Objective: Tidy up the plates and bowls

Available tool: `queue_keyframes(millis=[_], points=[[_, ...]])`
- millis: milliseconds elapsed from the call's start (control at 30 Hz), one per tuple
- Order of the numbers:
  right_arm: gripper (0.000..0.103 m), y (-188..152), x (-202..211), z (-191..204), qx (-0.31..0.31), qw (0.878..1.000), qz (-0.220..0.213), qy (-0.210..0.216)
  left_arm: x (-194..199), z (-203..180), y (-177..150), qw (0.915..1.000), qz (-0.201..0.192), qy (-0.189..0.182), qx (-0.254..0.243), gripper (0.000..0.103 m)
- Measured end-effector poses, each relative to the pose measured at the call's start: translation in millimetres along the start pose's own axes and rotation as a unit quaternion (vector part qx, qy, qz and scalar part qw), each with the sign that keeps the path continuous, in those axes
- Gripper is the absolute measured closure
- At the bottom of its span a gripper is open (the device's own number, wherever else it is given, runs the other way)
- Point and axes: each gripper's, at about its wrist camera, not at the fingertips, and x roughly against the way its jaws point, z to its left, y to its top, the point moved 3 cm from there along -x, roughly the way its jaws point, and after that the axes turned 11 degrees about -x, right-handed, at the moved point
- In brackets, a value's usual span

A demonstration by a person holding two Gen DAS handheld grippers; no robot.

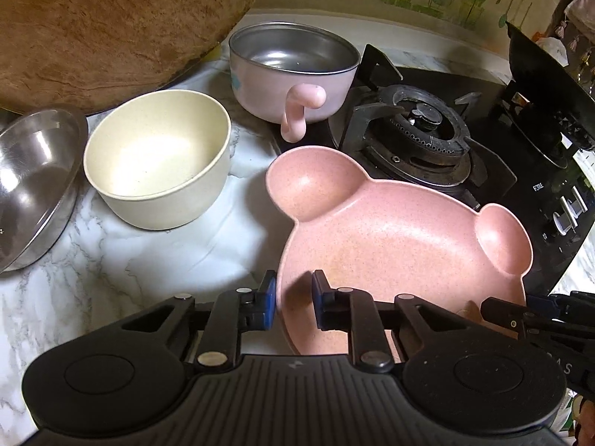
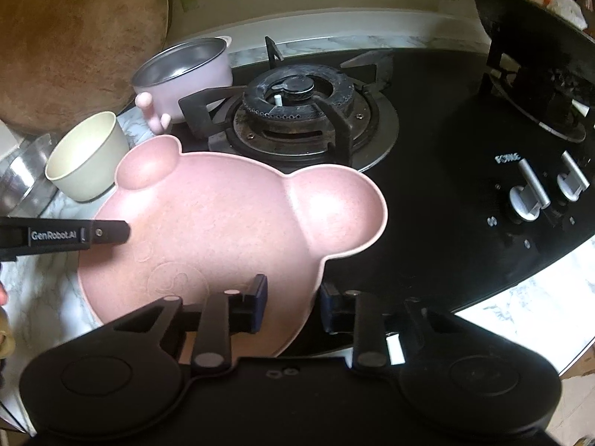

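A pink bear-shaped plate [image 1: 390, 245] [image 2: 223, 215] lies partly on the marble counter [image 1: 111, 278] and partly on the black hob. My left gripper [image 1: 293, 290] straddles the plate's left rim, one pad outside and one inside, shut on it. My right gripper [image 2: 293, 293] is shut on the plate's near right rim in the same way. Each gripper shows at the edge of the other's view. A cream bowl [image 1: 156, 163] [image 2: 89, 156] stands to the left. Behind it is a pink steel-lined cup bowl with a handle [image 1: 293, 70] [image 2: 186, 70].
A steel bowl [image 1: 33, 186] leans tilted at the far left. A big round wooden board [image 1: 111, 26] stands against the wall behind. The gas burner [image 2: 297, 111] sits just past the plate, knobs [image 2: 528, 200] to the right, a black wok [image 2: 539, 48] at the far right.
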Motion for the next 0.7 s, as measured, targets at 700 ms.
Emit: queue_keyframes(millis=[700], points=[[0.079,-17,41,35,0.064,0.997,-0.016,0.039,75,25,-39,0.9986,-0.030,0.037,0.025,0.084]])
